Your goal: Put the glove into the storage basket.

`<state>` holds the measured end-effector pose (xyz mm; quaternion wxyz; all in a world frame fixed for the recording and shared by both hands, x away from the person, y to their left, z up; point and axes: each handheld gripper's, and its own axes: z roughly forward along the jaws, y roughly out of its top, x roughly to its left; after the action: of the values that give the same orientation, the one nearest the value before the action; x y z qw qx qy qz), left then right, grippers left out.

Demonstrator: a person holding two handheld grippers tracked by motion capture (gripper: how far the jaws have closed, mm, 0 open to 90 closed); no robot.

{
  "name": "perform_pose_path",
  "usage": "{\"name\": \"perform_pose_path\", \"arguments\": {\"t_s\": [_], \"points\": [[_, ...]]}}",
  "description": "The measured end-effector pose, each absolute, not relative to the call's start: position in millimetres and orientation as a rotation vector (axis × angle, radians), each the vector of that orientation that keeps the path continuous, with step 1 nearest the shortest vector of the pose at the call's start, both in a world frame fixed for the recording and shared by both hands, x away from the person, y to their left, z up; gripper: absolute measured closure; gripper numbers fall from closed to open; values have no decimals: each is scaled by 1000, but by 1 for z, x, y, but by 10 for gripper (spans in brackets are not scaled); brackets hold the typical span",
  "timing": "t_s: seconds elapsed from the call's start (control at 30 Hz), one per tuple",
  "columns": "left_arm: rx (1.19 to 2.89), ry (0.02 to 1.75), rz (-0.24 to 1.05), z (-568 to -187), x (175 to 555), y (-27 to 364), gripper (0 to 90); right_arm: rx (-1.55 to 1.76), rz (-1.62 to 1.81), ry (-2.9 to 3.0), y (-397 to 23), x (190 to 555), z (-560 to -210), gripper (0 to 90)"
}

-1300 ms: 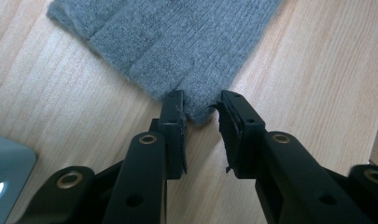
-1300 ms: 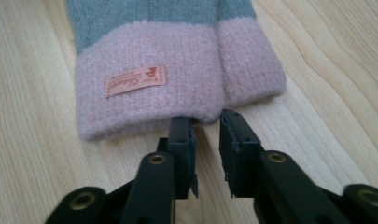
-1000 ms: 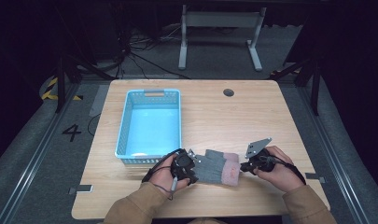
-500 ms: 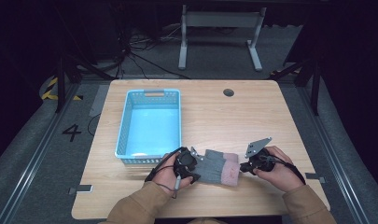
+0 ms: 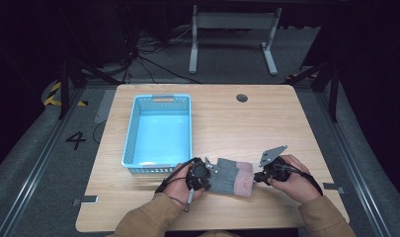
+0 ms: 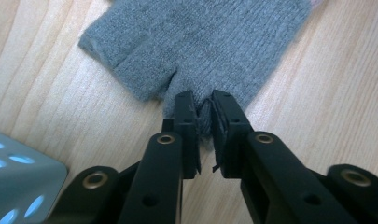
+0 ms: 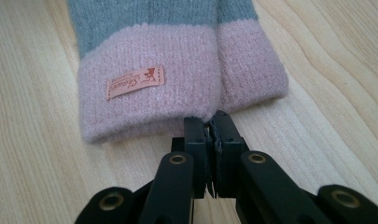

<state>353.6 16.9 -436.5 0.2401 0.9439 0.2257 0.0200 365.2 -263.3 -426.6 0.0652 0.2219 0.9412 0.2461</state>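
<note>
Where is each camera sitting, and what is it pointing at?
High view: above the person's side, looking forward and down at the light wooden table and light blue plastic basket; forearms and both hands show.
Left gripper view: rides the left claw, facing the grey knitted glove; black jaws pinch its edge.
Right gripper view: rides the right claw, facing the glove's pink cuff.
All three views show the glove.

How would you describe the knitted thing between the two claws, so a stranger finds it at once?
On the wooden table, look at the near edge, right of the blue basket. There lies a grey knitted glove, the only soft thing, with a pink cuff bearing a small label.
</note>
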Motion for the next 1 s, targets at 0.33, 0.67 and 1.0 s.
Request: {"name": "perform_pose_path", "arguments": {"t_s": [0.33,0.67,1.0], "points": [[2517,591,76,-416,348,23,870,696,795,2792,-268,360,-407,876],[2469,578,65,-410,348,23,870,760,858,2686,-270,373,-399,876],[2499,567,52,-420,353,15,869,842,866,2672,-270,386,-409,876]]}}
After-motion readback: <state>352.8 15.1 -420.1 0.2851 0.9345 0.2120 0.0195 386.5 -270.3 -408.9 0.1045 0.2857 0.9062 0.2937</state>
